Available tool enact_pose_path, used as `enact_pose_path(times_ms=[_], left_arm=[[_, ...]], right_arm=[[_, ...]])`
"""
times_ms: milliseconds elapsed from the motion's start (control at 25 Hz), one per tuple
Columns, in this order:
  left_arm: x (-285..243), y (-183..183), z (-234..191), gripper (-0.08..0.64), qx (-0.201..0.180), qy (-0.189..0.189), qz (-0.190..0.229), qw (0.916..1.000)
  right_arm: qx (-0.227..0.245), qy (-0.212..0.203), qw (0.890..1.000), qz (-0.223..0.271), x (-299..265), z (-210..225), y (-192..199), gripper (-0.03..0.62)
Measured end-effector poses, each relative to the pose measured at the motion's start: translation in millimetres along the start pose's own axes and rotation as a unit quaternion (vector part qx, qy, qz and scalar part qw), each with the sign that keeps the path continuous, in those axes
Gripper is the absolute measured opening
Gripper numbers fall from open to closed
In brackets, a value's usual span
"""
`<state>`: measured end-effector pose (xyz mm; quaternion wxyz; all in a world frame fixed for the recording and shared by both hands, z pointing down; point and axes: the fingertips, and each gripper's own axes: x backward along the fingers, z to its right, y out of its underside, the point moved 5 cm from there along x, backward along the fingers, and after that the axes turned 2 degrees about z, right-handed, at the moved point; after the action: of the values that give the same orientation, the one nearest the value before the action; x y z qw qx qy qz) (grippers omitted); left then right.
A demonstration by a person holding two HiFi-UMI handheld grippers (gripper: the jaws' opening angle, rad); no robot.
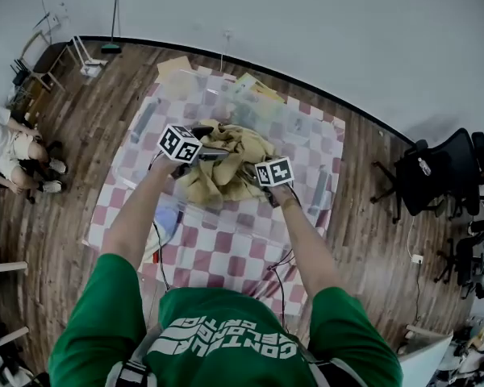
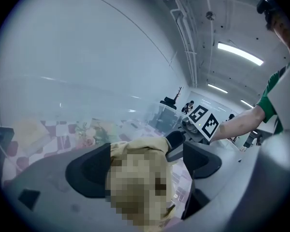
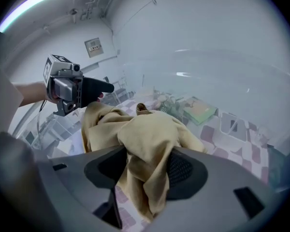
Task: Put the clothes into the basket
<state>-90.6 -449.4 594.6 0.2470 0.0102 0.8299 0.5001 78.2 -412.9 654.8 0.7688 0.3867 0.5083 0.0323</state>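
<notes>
A tan garment (image 1: 226,174) hangs bunched between both grippers above the red-and-white checked cloth (image 1: 226,252). My left gripper (image 1: 216,153) is shut on its upper left part; in the left gripper view the garment (image 2: 137,149) fills the wide gap between the jaws of my left gripper (image 2: 145,167). My right gripper (image 1: 252,172) grips the right side. In the right gripper view the garment (image 3: 154,132) drapes down through the jaws of my right gripper (image 3: 145,170), against both pads. A clear plastic basket (image 1: 294,123) stands just behind the garment.
Papers and a booklet (image 1: 254,87) lie at the cloth's far edge. A seated person (image 1: 8,156) is at the left on the wooden floor. Black office chairs (image 1: 436,176) stand at the right. A wall runs along the back.
</notes>
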Motion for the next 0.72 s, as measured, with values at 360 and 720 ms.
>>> enact_pose_path(times_ms=[360,720], left_arm=[[19,-46,58,0.463,-0.026,-0.004,0.093,0.9953],[41,-79,130,0.172,-0.059,-0.014,0.168,0.9839]], right_arm=[[-0.012,0.014,0.995,0.100,78,-4,-25,0.229],[0.007,-0.023,0.975,0.219,165,-39,-43,0.153]])
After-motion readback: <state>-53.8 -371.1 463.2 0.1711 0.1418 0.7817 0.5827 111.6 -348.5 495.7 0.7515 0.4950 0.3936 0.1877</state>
